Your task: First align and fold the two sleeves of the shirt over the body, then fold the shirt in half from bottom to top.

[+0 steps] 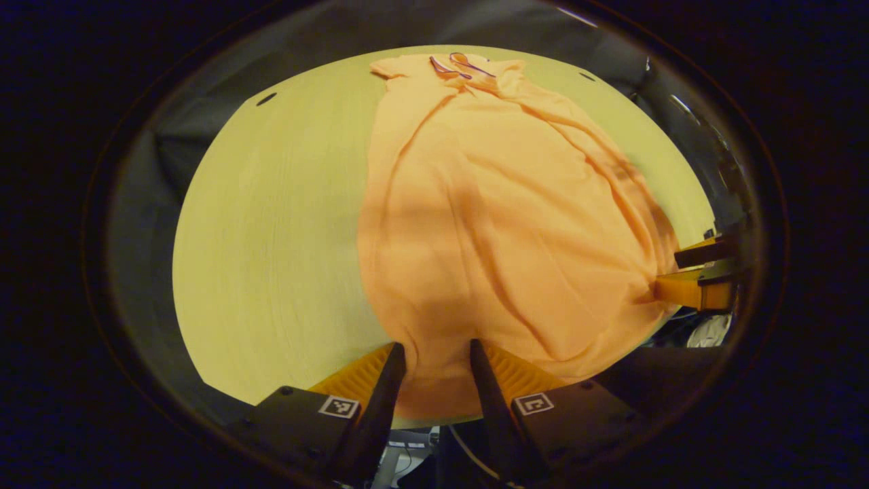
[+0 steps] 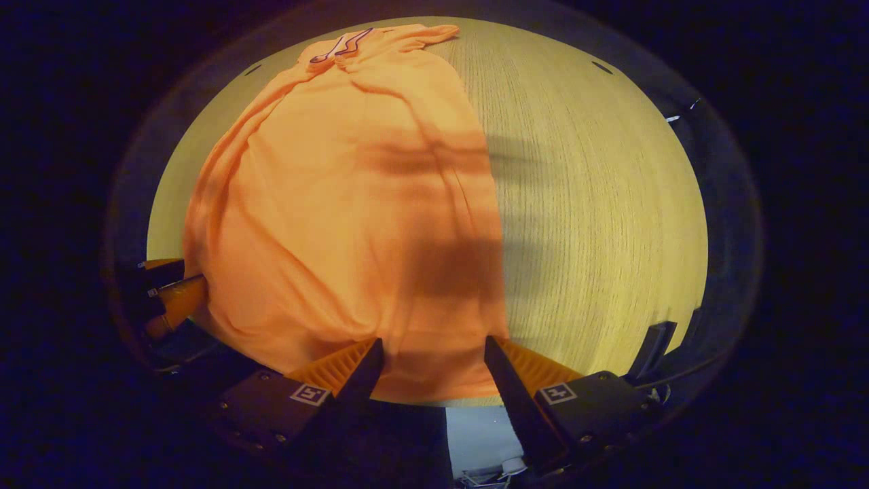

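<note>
Sleeves looked folded onto the shirt point(image 1: 489, 224); both grippers point(image 1: 438, 356) point(image 2: 431, 350) gaped empty at its hem, half-fold left.

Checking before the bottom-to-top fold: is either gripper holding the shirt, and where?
Nothing is held. The left gripper and right gripper are open, straddling the shirt's bottom hem.

Pale wood table point(image 1: 271, 224) with one orange shirt point(image 1: 489, 224) laid out on it.

Table's a light wood-grain top with a couple of small dark slots near the far edge. The shirt point(image 2: 339, 204) lies lengthwise, collar at the far end and hem hanging just over the near edge. It's in a narrow strip with long wrinkles running down it. In the left gripper view there's bare wood to its left; in the right gripper view the bare table point(image 2: 597, 217) is to its right.
</note>
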The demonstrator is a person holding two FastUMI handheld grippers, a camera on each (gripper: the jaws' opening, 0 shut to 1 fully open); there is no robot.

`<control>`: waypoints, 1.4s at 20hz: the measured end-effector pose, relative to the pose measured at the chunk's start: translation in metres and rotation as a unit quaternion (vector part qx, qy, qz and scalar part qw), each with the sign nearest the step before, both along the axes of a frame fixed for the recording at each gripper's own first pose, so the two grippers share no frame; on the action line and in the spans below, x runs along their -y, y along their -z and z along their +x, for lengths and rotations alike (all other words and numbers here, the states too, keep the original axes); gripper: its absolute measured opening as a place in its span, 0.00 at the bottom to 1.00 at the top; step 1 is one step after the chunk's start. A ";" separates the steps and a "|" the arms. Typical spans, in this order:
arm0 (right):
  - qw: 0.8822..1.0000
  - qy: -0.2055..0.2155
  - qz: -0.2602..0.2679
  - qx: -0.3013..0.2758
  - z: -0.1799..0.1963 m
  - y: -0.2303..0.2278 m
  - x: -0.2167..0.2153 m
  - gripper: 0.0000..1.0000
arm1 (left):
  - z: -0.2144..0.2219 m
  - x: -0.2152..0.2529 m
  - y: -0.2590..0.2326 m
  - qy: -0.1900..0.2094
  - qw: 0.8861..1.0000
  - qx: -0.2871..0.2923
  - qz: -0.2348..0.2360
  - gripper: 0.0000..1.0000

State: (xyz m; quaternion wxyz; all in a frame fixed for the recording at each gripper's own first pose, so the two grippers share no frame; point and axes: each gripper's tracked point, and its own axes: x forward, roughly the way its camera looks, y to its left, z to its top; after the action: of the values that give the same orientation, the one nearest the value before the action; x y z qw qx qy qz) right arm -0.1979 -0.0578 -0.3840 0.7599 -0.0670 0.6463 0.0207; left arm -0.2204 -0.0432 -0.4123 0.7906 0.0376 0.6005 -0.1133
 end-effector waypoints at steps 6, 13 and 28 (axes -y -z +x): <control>0.999 0.028 0.020 0.002 0.004 0.001 -0.004 0.05 | 0.006 0.007 0.000 0.011 1.000 0.005 -0.004 0.17; 1.000 0.018 0.009 0.006 0.006 -0.002 -0.005 0.00 | 0.012 0.005 -0.002 -0.017 0.999 0.012 -0.029 0.06; 0.996 0.026 0.033 0.081 0.095 -0.057 -0.026 0.00 | 0.111 -0.007 -0.057 -0.070 0.992 0.084 -0.062 0.06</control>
State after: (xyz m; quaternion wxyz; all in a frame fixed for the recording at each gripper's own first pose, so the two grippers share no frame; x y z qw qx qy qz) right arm -0.1033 -0.0320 -0.3272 0.8120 -0.0264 0.5828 0.0172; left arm -0.1096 -0.0361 -0.3555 0.8452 -0.0439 0.5248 -0.0909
